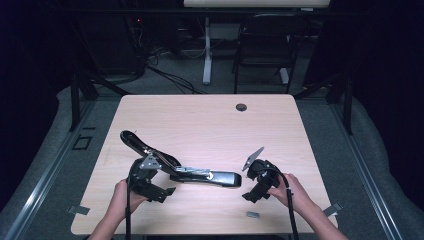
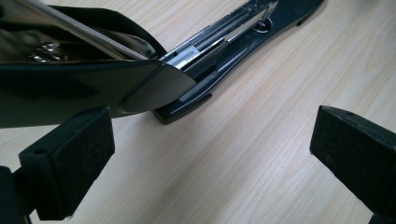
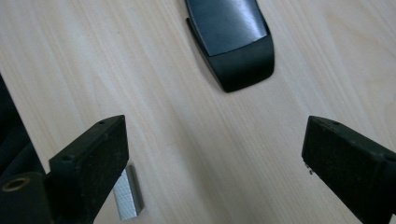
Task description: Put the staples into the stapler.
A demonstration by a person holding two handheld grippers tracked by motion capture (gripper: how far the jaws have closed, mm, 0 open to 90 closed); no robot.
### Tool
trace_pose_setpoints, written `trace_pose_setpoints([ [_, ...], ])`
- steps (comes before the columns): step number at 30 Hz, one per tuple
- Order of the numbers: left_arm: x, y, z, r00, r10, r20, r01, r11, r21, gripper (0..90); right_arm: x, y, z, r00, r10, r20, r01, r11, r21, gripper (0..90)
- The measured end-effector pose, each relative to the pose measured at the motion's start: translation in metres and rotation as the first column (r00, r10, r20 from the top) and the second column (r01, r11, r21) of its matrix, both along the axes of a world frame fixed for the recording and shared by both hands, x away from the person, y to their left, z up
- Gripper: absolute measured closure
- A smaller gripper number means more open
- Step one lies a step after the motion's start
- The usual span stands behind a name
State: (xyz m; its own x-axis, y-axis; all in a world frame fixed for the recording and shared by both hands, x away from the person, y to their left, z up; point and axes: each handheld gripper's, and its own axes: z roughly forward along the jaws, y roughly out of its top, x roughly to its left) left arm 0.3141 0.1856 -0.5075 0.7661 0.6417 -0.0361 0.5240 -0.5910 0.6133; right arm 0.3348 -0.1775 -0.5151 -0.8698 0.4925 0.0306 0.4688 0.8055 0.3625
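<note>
Item one, nearest my high camera: the left claw (image 1: 159, 192), at the counter's near edge toward its left corner, jaws apart and holding nothing; the raised lid of the stapler hangs just over its left pad (image 2: 70, 161).

Item two: the right claw (image 1: 252, 192), near the same edge toward the right corner, jaws also apart and empty.

Item three: a small silver strip of staples (image 1: 253, 215), lying flat at the near edge just beside my right claw; in the right gripper view it sits partly behind the left pad.

Item four: a long black plastic stapler with its lid swung open (image 1: 180, 167), stretching from left of centre toward the near right, metal staple channel (image 2: 219, 39) exposed.

Step in hand, as I judge it: reloading. I would lower the right claw squarely over the strip, grip its long sides lightly so it does not snap, and steady the stapler base with the left.

Containers: the channel only; whether it holds staples I cannot tell.
</note>
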Motion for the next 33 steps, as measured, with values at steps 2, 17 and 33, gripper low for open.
trace_pose_setpoints([
  [2, 0.000, -0.001, 0.000, 1.0000, -0.003, 0.007, 0.003, 1.0000, 0.002, 0.2, -0.001, 0.002, 0.000, 0.9998, 0.019, -0.011, -0.019, 0.9998, 0.002, 10.3],
  [17, 0.000, -0.004, 0.001, 0.9996, -0.022, 0.018, 0.022, 0.9997, 0.012, 0.2, -0.016, 0.019, 0.000, 0.9867, 0.124, -0.105, -0.128, 0.9913, -0.031, 27.7],
  [33, 0.000, -0.012, -0.002, 0.9985, -0.049, 0.022, 0.048, 0.9976, 0.049, 0.3, -0.035, 0.036, -0.016, 0.9559, 0.228, -0.185, -0.258, 0.9540, -0.154, 65.5],
])
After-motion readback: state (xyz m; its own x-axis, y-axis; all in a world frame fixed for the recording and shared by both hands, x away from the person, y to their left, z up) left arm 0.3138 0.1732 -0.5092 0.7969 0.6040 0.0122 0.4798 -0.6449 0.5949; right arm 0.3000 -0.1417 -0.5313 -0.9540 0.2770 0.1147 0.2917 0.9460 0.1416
